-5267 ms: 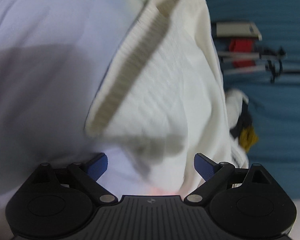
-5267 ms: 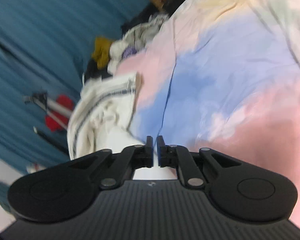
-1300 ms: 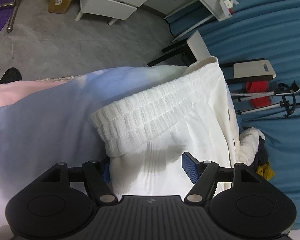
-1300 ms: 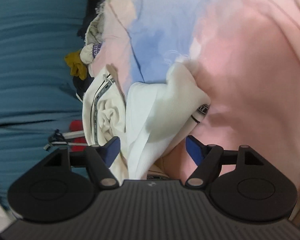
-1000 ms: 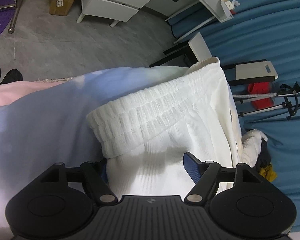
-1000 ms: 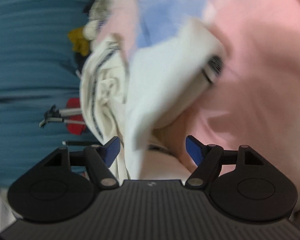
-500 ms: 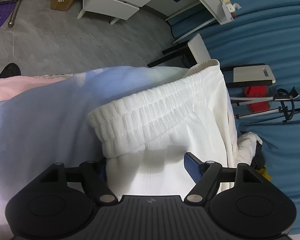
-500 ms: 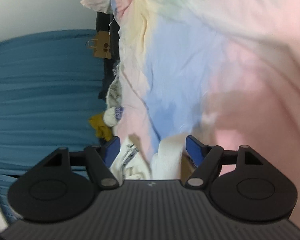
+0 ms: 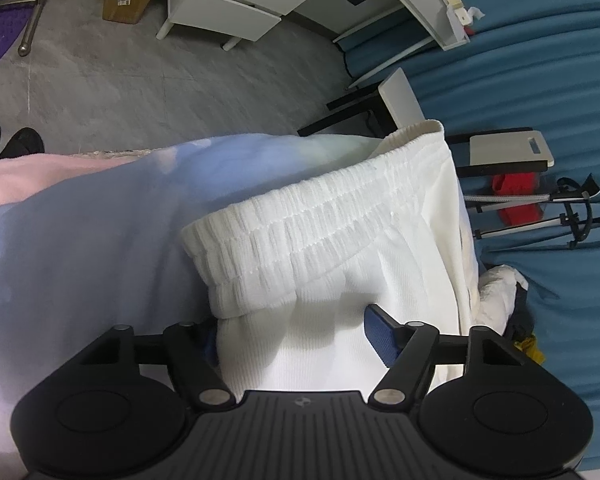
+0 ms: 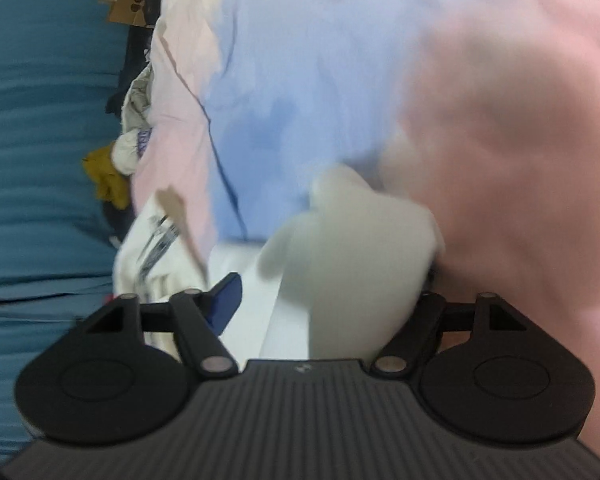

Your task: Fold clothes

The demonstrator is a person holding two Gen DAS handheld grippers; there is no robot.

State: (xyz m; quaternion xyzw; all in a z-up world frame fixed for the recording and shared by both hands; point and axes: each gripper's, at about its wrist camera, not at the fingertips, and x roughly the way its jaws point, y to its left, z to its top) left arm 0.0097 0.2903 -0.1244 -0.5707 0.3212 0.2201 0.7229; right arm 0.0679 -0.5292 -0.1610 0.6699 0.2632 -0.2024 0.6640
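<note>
Your left tongs (image 9: 294,330) stand wide open, gripping nothing, with the white shorts (image 9: 340,256) lying between the fingers, elastic waistband at 12 o'clock. Your right tongs (image 10: 324,300) gape too, a blurred white fold (image 10: 360,248) of cloth between them, unheld. Both rest over the pink-and-blue bedspread (image 10: 380,80); a clothes pile (image 10: 136,140) sits at 10 o'clock.

white shorts (image 9: 340,248), open-jawed left hand-held gripper (image 9: 296,332)
</note>
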